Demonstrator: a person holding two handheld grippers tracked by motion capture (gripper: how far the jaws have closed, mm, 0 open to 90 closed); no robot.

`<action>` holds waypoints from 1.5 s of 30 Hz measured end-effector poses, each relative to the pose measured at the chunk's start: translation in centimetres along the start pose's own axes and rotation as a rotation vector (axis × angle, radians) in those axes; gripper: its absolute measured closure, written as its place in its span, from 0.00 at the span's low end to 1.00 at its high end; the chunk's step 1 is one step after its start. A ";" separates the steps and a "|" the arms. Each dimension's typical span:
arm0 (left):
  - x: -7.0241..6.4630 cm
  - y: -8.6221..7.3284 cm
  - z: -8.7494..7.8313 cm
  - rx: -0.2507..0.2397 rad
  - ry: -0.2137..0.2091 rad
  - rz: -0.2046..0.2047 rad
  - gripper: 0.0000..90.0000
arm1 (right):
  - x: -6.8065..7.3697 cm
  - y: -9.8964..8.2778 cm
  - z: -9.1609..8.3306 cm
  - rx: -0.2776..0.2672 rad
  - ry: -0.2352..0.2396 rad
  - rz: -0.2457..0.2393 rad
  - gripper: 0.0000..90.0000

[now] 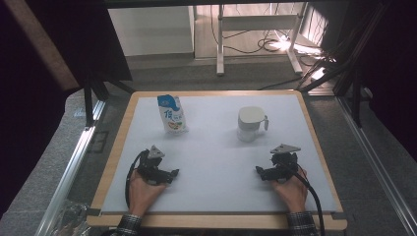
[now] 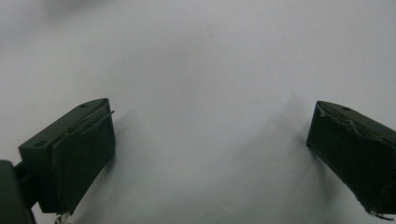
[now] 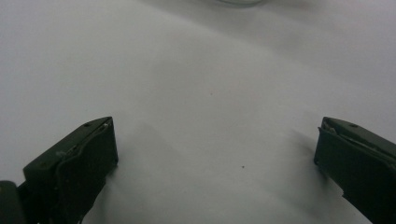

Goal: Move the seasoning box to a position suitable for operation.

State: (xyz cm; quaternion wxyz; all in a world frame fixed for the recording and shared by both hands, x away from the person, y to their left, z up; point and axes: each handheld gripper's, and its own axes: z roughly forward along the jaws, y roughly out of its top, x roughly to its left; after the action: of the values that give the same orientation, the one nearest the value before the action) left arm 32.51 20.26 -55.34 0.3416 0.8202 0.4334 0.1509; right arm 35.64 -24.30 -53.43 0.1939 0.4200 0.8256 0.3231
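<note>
Both hands sit at the near edge of the counter (image 1: 314,147), each gripping its tool, and nothing is in play yet. Left tool (image 1: 173,173) rests on the white sheet with its jaws spread as wide as they go and empty, only bare white surface between them in the left gripper view. Right tool (image 1: 259,170) mirrors it, wide open, nothing held. They lie turned toward each other, well apart, which looks like a ready stance before any reach. Farther back, the blue and white carton (image 1: 171,114) stands upright on the left side, squarely ahead of the left hand (image 1: 143,192). Across from it, the white lidded jug (image 1: 251,124) stands upright, handle to the right, ahead of the right hand (image 1: 291,191). Each thing seems set within easy reach of its own hand, perhaps for a pour.
</note>
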 end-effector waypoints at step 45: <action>0.0 0.0 0.0 -0.007 0.007 -0.001 0.03 | -1.7 1.9 -1.4 -0.098 0.078 0.059 0.23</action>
State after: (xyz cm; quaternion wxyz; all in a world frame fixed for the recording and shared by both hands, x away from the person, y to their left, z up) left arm 32.47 20.31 -55.35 0.3430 0.8182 0.4344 0.1554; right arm 36.85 -25.38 -51.00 0.1725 0.4210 0.8031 0.3848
